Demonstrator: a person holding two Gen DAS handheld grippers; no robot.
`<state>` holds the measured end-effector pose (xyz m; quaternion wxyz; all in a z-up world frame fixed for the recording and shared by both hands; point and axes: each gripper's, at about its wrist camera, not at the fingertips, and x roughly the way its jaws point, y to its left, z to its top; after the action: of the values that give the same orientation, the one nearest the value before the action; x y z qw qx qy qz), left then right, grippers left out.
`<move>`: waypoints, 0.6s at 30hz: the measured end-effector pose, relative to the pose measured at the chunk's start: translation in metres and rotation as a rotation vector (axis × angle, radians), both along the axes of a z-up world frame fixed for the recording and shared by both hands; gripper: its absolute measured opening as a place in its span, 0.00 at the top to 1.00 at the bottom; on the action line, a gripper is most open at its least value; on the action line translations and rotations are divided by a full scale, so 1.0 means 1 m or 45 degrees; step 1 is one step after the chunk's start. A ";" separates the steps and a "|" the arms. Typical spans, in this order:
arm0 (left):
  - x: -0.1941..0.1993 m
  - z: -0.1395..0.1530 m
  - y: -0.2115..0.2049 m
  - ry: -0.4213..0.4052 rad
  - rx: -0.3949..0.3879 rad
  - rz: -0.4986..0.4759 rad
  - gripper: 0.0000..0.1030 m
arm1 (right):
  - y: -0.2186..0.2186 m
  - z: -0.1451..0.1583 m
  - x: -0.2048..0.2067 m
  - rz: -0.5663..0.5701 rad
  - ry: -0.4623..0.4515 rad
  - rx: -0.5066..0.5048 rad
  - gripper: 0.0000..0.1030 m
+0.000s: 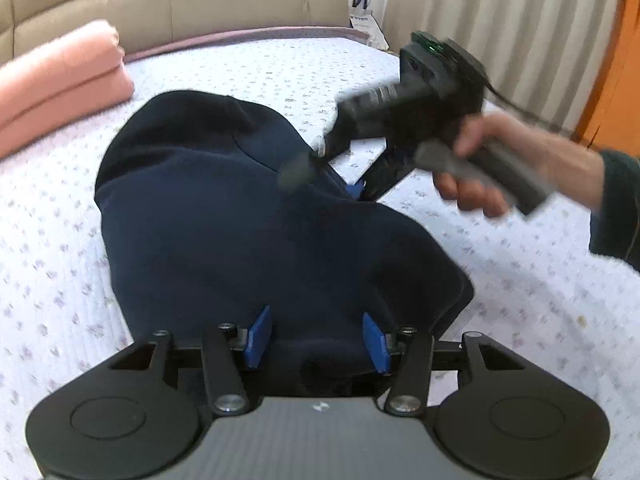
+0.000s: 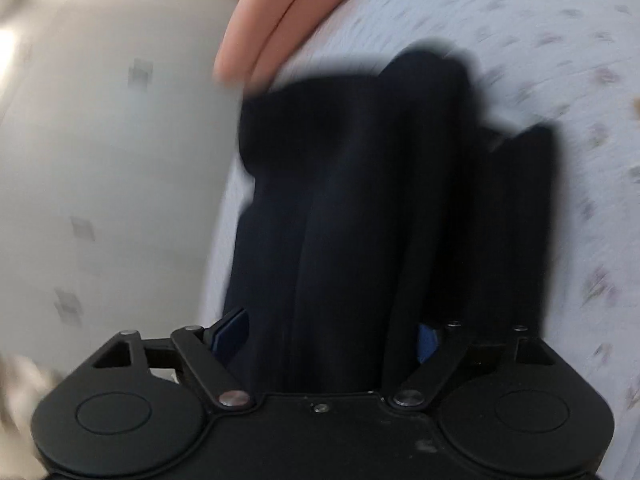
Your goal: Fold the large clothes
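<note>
Left gripper [image 1: 316, 340] jaws pinching navy garment [image 1: 248, 216] on bed [image 1: 500, 292], left view alone shows right gripper [image 1: 356, 190] clamping its far edge, pink towel [image 1: 60, 80] behind

floral quilted bed [image 1: 240, 68], beige padded headboard [image 1: 180, 0], pale curtains [image 1: 500, 20]

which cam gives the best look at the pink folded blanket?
Left wrist. The pink folded blanket lies fairly sharp on the bed beyond the navy garment, both folded layers visible. The right wrist view shows only a motion-blurred end of it at the top edge.
</note>
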<state>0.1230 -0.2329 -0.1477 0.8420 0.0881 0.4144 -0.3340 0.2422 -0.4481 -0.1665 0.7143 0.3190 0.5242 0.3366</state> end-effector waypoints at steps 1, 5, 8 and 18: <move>0.003 0.000 0.000 0.026 -0.025 0.002 0.50 | 0.008 0.003 -0.006 -0.001 -0.061 -0.072 0.06; 0.002 0.003 -0.002 0.140 -0.098 -0.001 0.60 | 0.007 0.008 -0.025 -0.246 -0.163 -0.041 0.75; -0.005 0.035 0.011 0.076 -0.212 0.021 0.56 | -0.012 0.033 -0.057 -0.414 -0.267 0.161 0.78; 0.056 0.024 0.052 0.098 -0.012 0.372 0.43 | -0.053 -0.021 -0.086 -0.503 -0.223 0.022 0.87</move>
<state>0.1788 -0.1807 -0.1236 0.8655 0.0102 0.4533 -0.2128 0.1562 -0.5015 -0.1870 0.8064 0.3913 0.3845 0.2209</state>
